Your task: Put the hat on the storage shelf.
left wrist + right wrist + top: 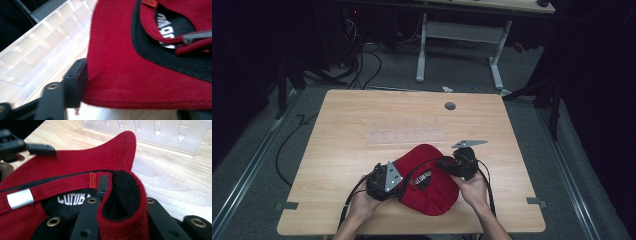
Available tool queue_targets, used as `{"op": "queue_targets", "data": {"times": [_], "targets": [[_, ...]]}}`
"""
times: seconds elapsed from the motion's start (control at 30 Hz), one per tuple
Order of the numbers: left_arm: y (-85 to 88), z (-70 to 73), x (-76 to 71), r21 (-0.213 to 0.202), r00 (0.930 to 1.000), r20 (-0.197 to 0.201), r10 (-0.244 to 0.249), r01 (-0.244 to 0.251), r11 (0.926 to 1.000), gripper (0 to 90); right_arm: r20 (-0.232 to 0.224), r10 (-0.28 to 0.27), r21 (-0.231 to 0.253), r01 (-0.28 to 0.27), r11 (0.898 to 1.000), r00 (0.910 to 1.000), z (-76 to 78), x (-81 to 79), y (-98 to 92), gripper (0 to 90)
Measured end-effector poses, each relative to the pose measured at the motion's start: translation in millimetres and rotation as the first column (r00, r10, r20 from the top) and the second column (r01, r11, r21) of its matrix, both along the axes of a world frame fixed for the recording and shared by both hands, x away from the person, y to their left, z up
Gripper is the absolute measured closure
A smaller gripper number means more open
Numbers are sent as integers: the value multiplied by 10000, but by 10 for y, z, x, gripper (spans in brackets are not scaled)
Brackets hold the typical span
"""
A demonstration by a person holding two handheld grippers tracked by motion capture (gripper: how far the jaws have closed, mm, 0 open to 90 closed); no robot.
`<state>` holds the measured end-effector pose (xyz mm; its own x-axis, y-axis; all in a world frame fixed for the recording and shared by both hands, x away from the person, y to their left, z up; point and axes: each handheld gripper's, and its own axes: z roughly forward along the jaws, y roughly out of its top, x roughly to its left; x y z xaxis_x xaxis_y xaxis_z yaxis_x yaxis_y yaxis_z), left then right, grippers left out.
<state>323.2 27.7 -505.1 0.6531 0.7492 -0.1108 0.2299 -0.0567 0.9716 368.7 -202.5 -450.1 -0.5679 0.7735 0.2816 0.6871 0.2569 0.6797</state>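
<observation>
red cap (429,187) between tools, right tool (120,195) pinching rim

A dim room around a lit wooden table

The light wooden table (362,115) has a round grey hole (450,106) near its far edge and a clear plastic strip (407,135) lying flat across its middle. It stands on a grey floor (257,165) crossed by black cables (287,145), with metal rails (242,180) running along both sides. Beyond it stands a second desk (492,5) on white legs (421,50). The far wall and both sides fall away into darkness.
</observation>
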Motion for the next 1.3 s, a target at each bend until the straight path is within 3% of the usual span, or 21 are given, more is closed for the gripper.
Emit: {"op": "queue_targets", "data": {"times": [0.13, 0.23, 0.43, 0.6, 0.77, 0.87, 0.93, 1.03, 1.07, 1.2, 1.3], "targets": [[9, 23, -8, 6, 9998, -23, -190, 190, 9998, 471, -161, 42, 152, -39, 9999, 9999, -5, 15, -24, 780], [50, 84, 7, -267, 9992, -143, -384, 380, 9989, 537, -304, 177, 490, -162, 9987, 9994, -6, 17, -59, 759], [92, 159, 40, -294, 9965, -488, -675, 661, 9974, 659, -151, 467, 672, -456, 9967, 9988, -9, 10, -40, 744], [113, 203, -18, -157, 9939, -533, -961, 953, 9953, 732, -4, 411, 1383, -407, 9896, 9992, 17, 29, -52, 631], [126, 198, -12, 16, 9924, -681, -1024, 1028, 9947, 779, 717, -128, 1888, -9, 9820, 9973, 79, 40, -106, 489], [140, 202, -37, 252, 9923, -546, -1113, 1128, 9933, 809, 1000, -618, 2610, 337, 9648, 9931, 171, 21, -232, 465], [170, 212, -24, 108, 9929, -603, -1029, 1037, 9945, 854, 1332, -982, 2837, 570, 9572, 9862, 229, -4, -337, 465], [209, 230, 7, 151, 9940, -731, -811, 824, 9965, 856, 1488, -1368, 3217, 829, 9432, 9794, 270, -15, -490, 433], [224, 245, 8, -7, 9931, -843, -820, 822, 9966, 856, 1616, -1428, 3282, 833, 9409, 9765, 277, -14, -538, 430], [301, 304, 33, -557, 9930, -974, -666, 614, 9966, 856, 1767, -1817, 3061, 1215, 9442, 9673, 243, -18, -704, 422], [378, 338, 86, -1005, 9918, -1172, -507, 390, 9942, 856, 1741, -2103, 2705, 1586, 9496, 9620, 106, -28, -795, 408]]}}
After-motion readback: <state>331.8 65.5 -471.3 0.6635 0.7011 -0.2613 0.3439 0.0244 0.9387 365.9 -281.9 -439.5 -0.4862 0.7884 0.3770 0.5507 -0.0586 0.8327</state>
